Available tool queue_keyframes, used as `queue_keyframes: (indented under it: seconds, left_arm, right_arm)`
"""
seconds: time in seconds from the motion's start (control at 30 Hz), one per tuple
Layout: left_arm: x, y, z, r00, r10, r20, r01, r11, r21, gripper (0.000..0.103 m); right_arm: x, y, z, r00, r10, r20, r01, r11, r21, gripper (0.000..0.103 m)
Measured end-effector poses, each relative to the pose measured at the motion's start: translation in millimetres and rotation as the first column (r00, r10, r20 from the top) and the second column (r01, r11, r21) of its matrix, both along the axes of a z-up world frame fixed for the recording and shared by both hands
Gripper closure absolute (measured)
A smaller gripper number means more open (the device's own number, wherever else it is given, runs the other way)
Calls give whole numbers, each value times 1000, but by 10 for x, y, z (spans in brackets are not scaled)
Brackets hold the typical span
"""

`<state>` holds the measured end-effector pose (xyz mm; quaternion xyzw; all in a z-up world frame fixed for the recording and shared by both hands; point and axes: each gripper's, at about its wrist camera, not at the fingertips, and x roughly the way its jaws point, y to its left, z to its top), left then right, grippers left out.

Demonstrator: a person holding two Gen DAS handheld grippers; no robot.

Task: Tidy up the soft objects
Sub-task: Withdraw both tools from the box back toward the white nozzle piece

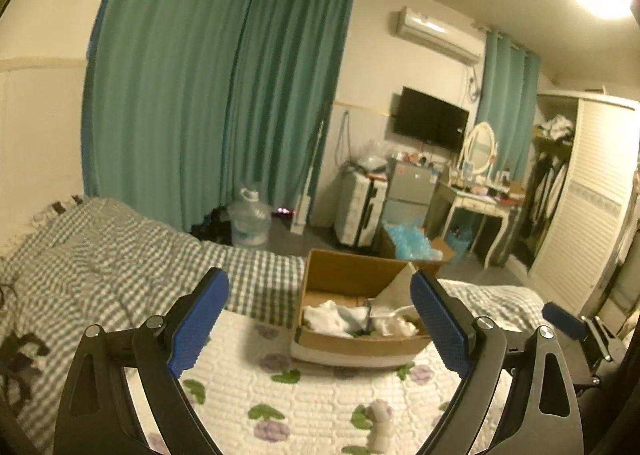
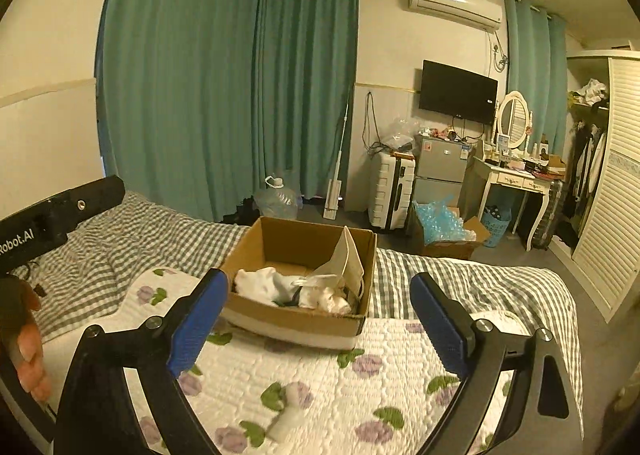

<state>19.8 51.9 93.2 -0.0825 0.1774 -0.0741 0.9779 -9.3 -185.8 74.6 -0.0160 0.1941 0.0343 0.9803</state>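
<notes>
A cardboard box (image 1: 340, 271) stands on the bed and holds several white soft items (image 1: 326, 317); it also shows in the right wrist view (image 2: 280, 243) with its white items (image 2: 260, 283). A small pale soft object (image 1: 382, 425) lies on the flowered quilt in front of the box, and it also shows in the right wrist view (image 2: 294, 409). My left gripper (image 1: 320, 323) is open and empty, above the quilt short of the box. My right gripper (image 2: 318, 323) is open and empty, above the small object.
The bed has a flowered white quilt (image 2: 360, 395) over a grey checked cover (image 1: 100, 247). Beyond the bed are a water jug (image 2: 278, 199), a suitcase (image 2: 390, 191), a small fridge (image 2: 440, 167), a box of blue plastic (image 2: 444, 231), a dressing table (image 2: 520, 179) and a wardrobe (image 2: 608, 191).
</notes>
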Motion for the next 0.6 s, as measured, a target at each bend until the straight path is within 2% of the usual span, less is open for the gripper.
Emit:
queue_keyframes:
  seconds: [0.27,0.4,0.6]
  left_arm:
    - [-470,93,150,999,7,34,-8,1000,19,10]
    - [-613,109,141,999,6,34,-7,1000,27,10]
    - [-748,105,34,1000,4,19,-4,1000,26,10]
  right_arm:
    - [-525,91,185,999,6,35,-5,1000,-4,7]
    - [-679,114,247,999,12,47,-12,1000,-4,0]
    - [-840,165,202,999,20,43,-20,1000,-14,0]
